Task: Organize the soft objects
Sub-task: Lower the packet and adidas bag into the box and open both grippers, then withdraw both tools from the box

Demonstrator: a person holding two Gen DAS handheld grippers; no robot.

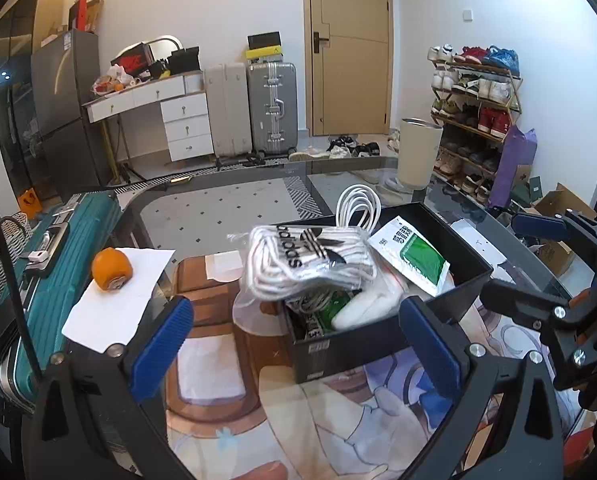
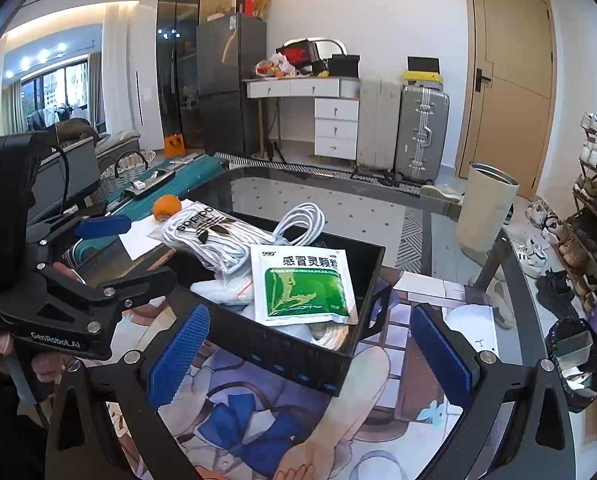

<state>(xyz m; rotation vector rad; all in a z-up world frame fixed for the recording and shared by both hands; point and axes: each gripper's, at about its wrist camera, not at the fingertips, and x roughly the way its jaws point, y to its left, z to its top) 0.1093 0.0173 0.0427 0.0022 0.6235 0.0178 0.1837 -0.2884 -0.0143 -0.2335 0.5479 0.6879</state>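
Glass covers the surface (image 1: 226, 208) before us, with a cartoon-printed mat (image 2: 258, 412) spread over its near part. On the mat stands a black box (image 2: 298, 356), open at the top and crowded with things. We hold our left tool (image 1: 294, 344) in front of the box's near corner, its blue pads wide apart and gripping nothing. Our right tool (image 2: 310, 356) stands the same way at the box's other side, pads spread, empty; the box's dark wall fills the gap between them in the right wrist view.

A bagged bundle of white adidas socks (image 1: 310, 264) lies over the box's left rim, partly hanging outside it. Beside it, inside the box, a green medicine sachet (image 2: 304, 286) rests flat on top of other pale soft items that we cannot tell apart. A coiled white cable (image 2: 302, 220) leans at the box's far edge.

To the left of the box an orange (image 1: 111, 269) sits on a white sheet of paper (image 1: 114, 300), near the surface's edge. Beyond that edge we see a teal suitcase (image 1: 54, 280). Farther back stand a white drawer unit (image 1: 186, 128), two upright suitcases (image 1: 272, 108), a wooden door (image 1: 350, 48) and a loaded shoe rack (image 1: 474, 116).
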